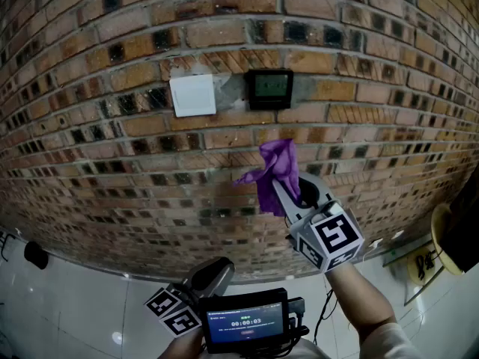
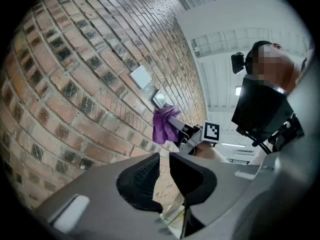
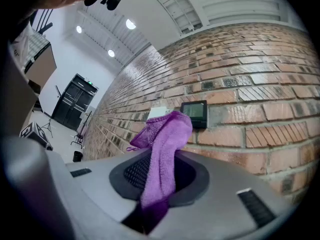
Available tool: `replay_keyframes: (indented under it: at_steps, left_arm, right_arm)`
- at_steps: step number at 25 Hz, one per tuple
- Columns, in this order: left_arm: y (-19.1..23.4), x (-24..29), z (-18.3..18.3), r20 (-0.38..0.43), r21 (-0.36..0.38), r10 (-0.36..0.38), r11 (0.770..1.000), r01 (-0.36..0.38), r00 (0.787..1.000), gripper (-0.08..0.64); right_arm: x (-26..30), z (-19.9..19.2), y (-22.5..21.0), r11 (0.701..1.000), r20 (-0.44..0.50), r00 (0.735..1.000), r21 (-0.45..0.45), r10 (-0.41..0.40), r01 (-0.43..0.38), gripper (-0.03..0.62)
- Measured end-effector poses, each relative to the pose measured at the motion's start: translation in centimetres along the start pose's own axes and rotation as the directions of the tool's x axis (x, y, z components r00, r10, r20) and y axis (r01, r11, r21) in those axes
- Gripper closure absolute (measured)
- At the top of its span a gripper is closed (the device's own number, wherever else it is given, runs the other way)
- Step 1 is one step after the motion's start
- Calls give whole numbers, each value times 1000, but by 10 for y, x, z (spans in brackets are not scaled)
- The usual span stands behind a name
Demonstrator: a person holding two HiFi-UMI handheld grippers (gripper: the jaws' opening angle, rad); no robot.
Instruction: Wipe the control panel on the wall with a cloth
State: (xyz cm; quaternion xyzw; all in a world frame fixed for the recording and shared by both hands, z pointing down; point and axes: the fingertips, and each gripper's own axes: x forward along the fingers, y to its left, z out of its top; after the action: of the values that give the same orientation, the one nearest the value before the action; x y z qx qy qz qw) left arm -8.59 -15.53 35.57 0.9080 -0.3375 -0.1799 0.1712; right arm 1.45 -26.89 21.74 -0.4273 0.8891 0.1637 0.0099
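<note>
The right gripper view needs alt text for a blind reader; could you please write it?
The right gripper is shut on a purple cloth, held before a brick wall. Beyond the cloth, a dark control panel and a white plate are mounted on the wall.

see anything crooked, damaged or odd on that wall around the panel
Nothing looks broken or spilled. The one oddity is the rough grey filler between the white switch plate and the dark control panel, where the brick pattern breaks off. Neither fitting looks clearly crooked.
</note>
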Motion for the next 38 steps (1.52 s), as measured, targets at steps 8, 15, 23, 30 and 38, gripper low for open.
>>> replay_keyframes:
  at_steps: [8, 15, 23, 30, 38]
  left_arm:
    - [6, 14, 9, -11, 8, -22, 1000, 22, 1000, 497]
    - [9, 21, 17, -15, 19, -35, 999, 35, 999, 497]
    - [15, 18, 23, 6, 18, -22, 1000, 22, 1000, 497]
    - [16, 20, 20, 11, 9, -24, 1000, 23, 1000, 497]
    - [12, 26, 17, -5, 4, -32, 999, 32, 999, 497]
  right_arm:
    - [44, 45, -10, 997, 84, 996, -74, -4, 11, 509]
    - [86, 80, -14, 988, 133, 991, -150, -4, 24, 509]
    - [115, 95, -21, 982, 136, 991, -188, -3, 29, 509]
    - [114, 99, -43, 975, 144, 988, -207, -50, 80, 509]
    - [97, 98, -65, 969, 162, 982, -209, -96, 129, 509]
